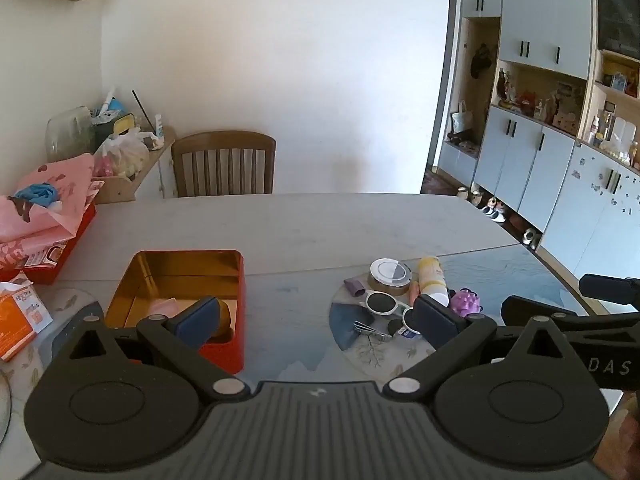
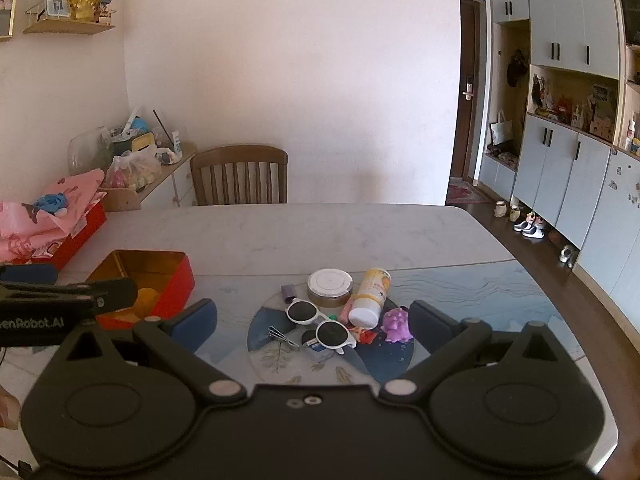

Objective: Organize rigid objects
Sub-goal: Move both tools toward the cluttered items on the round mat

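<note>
Red on the outside and gold inside, the open metal tin (image 2: 154, 280) sits on the left of the grey table (image 2: 320, 232), already holding a yellow thing and a pink thing that are hard to make out, while a pile of small things waits on the round blue mat (image 2: 264, 332) just to its right. Both the left gripper (image 1: 316, 320) and the right gripper (image 2: 314, 322) hang above the table with their jaws wide apart and nothing in them, so the job looks only just started. Next, it seems, one gripper must come down and close on one piece, maybe the white sunglasses (image 2: 320, 322), the yellow bottle with a white cap (image 2: 370, 294), the round white-lidded tin (image 2: 330, 286) or the purple bumpy toy (image 2: 397, 324), but the tiny bits under the sunglasses are too mixed up to name.
</note>
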Demonstrator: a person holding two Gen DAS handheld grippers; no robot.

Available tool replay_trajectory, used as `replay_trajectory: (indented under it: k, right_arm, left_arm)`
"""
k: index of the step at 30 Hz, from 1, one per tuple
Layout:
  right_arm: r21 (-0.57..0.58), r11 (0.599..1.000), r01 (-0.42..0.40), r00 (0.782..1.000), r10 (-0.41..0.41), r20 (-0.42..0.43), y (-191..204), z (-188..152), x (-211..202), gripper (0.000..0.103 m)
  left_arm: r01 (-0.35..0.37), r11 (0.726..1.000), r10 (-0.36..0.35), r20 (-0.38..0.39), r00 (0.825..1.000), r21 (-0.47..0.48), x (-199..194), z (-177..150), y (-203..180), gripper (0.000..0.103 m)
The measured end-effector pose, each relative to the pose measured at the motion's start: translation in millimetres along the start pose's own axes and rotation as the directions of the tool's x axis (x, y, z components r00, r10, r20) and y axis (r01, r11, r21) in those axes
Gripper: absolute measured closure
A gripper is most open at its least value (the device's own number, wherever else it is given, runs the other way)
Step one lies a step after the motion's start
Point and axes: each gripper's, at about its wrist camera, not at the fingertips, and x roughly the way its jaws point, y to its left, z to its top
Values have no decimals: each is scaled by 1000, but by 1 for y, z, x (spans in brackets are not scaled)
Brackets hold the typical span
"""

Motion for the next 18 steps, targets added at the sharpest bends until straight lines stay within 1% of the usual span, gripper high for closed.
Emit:
replay_trajectory:
  k: [12, 18]
  right_arm:
    - [-4, 1000, -8, 1000, 8, -6, -4, -2, 5, 1]
    - [3, 1000, -26, 1000, 26, -17, -14, 1, 14, 1]
  left_arm:
    - [-3, 1000, 3, -39, 999, -4, 11, -1, -11, 0]
    - [-12, 1000, 12, -69, 998, 1, 23, 0, -19, 0]
